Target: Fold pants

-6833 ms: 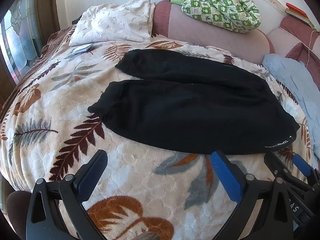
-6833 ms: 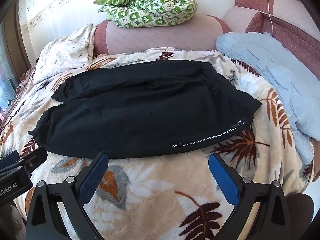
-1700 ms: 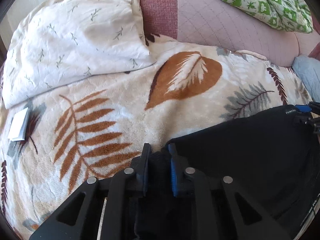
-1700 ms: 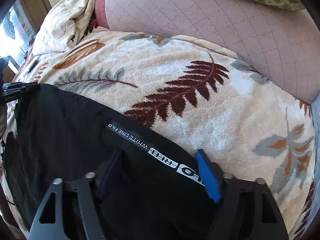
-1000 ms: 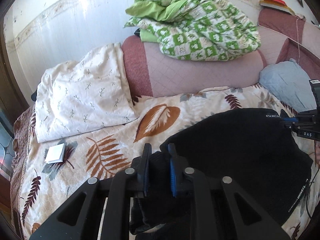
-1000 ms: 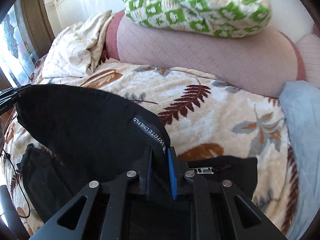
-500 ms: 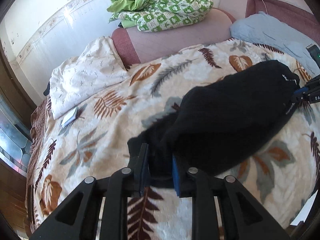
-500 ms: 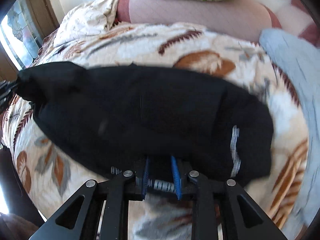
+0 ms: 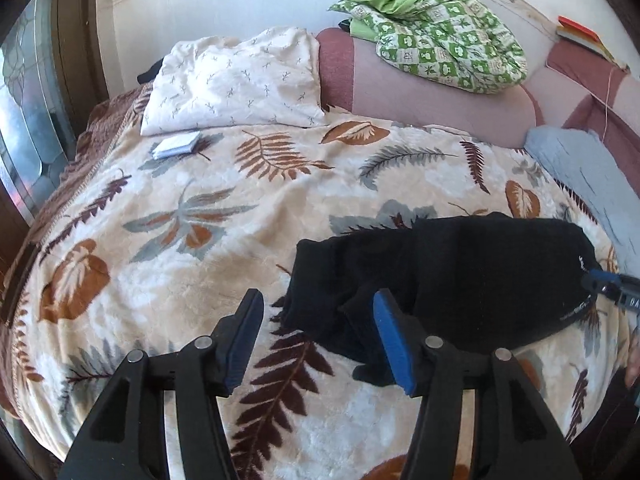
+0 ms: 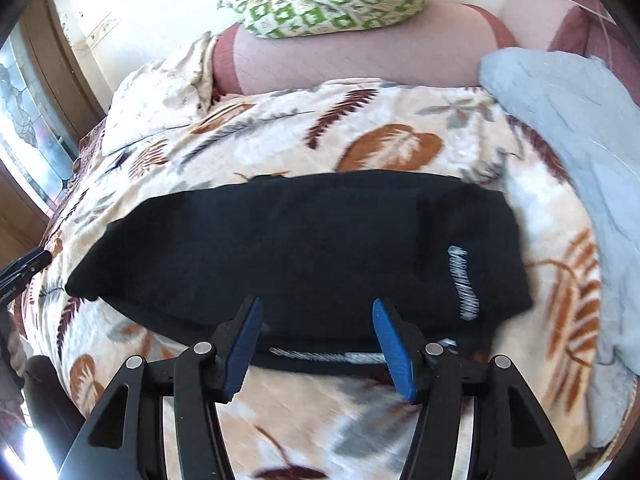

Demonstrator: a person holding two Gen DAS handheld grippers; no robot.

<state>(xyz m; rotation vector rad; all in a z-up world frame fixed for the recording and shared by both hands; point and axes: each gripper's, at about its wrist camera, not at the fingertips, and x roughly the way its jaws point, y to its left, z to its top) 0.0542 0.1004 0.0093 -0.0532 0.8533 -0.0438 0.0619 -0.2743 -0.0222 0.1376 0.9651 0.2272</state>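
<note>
Black pants (image 9: 460, 276) (image 10: 312, 248) lie folded lengthwise on the leaf-patterned blanket (image 9: 200, 220). In the left wrist view my left gripper (image 9: 320, 336) hangs over the leg-end corner, its jaws opening. Black cloth lies loose between the blue pads, which do not press on it. In the right wrist view my right gripper (image 10: 318, 338) is over the waistband edge with its white lettering (image 10: 462, 282). Its jaws are opening too, and the cloth lies free below them. The right gripper's tip (image 9: 612, 286) shows at the far right of the left wrist view.
A white pillow (image 9: 236, 88) and a small white packet (image 9: 176, 146) lie at the back left. A green checked quilt (image 9: 436, 28) rests on the pink headboard bolster (image 9: 440, 96). A light blue cloth (image 10: 572, 128) lies to the right. A window (image 9: 24, 128) is at the left.
Both grippers were shut on the pants' far edge and drew it over toward the near side. Now both have let go, and the pants lie folded in half on the blanket.
</note>
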